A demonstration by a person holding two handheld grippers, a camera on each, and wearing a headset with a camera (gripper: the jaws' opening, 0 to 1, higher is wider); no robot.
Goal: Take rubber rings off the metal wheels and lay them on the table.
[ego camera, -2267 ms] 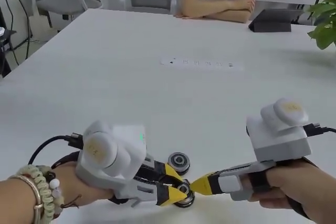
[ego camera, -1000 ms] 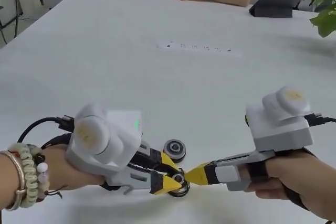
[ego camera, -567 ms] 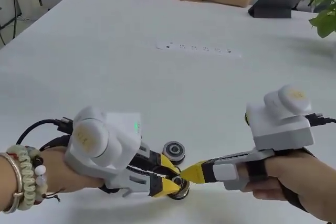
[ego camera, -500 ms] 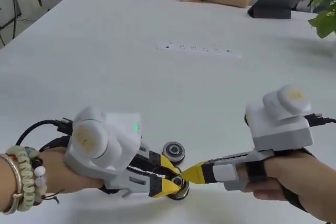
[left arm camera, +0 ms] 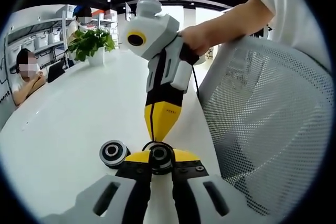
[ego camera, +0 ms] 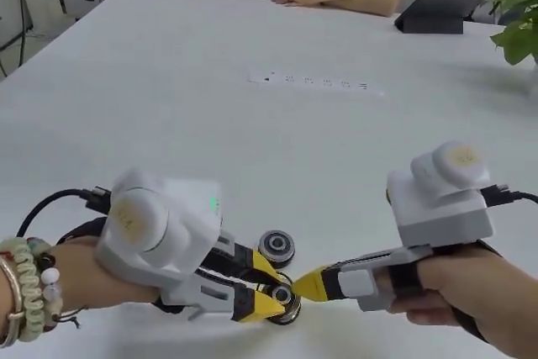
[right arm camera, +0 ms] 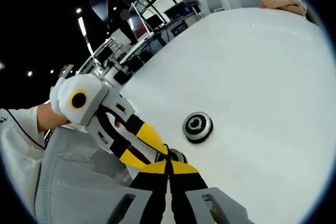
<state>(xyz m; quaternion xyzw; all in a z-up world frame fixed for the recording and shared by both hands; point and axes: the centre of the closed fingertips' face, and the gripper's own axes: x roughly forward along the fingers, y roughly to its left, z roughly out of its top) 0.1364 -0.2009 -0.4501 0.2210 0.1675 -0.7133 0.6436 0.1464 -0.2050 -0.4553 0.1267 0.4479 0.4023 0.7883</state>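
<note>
Fingers [left arm camera: 134, 157] of left gripper [left arm camera: 160, 158] clamp a wheel [left arm camera: 160, 152]; right gripper's [right arm camera: 168, 164] touch it.

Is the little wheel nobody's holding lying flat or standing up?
Lying flat: the free wheel rests on the table, its centre hole facing up.

No lettering here is sharp enough to read.
</note>
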